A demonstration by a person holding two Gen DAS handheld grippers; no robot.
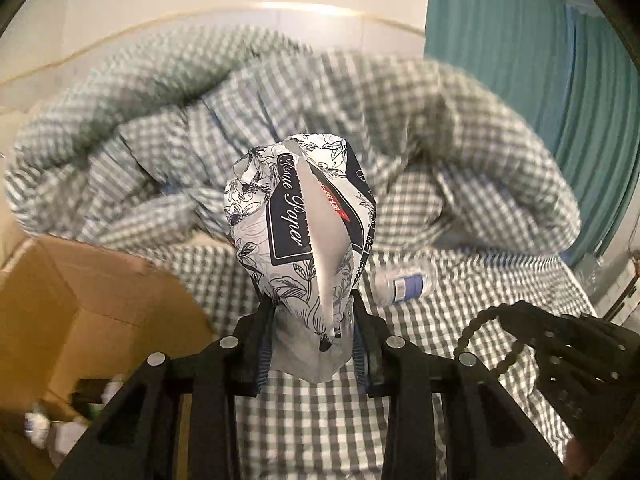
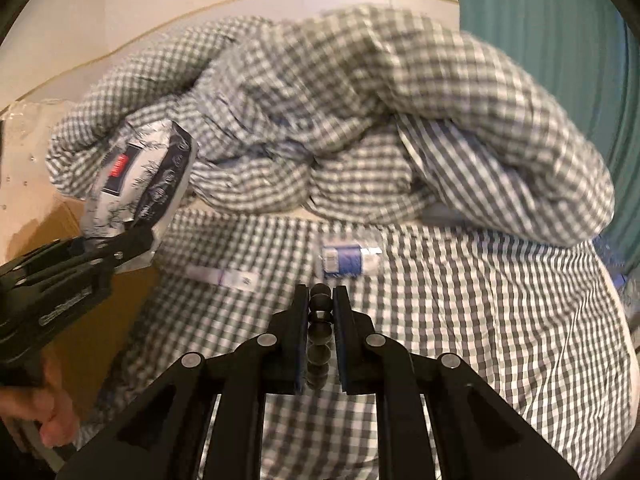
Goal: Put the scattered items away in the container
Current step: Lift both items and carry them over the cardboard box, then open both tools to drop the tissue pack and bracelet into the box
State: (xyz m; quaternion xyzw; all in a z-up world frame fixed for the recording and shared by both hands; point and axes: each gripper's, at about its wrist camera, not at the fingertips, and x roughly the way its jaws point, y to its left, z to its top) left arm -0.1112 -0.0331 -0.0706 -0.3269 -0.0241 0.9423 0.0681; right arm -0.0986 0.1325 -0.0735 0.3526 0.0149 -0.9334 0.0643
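Left tool (image 1: 312, 320) pinches tissue pack (image 1: 300, 216) by one end, right tool (image 2: 320, 308) clamps beads (image 2: 320, 320); pack may slip before box (image 1: 80, 300).

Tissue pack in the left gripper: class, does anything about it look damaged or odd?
Yes. The tissue pack, clamped at its lower end by the left gripper, gapes along a jagged torn slit down its face, white tissue showing through. It is squashed and crumpled, not flat.
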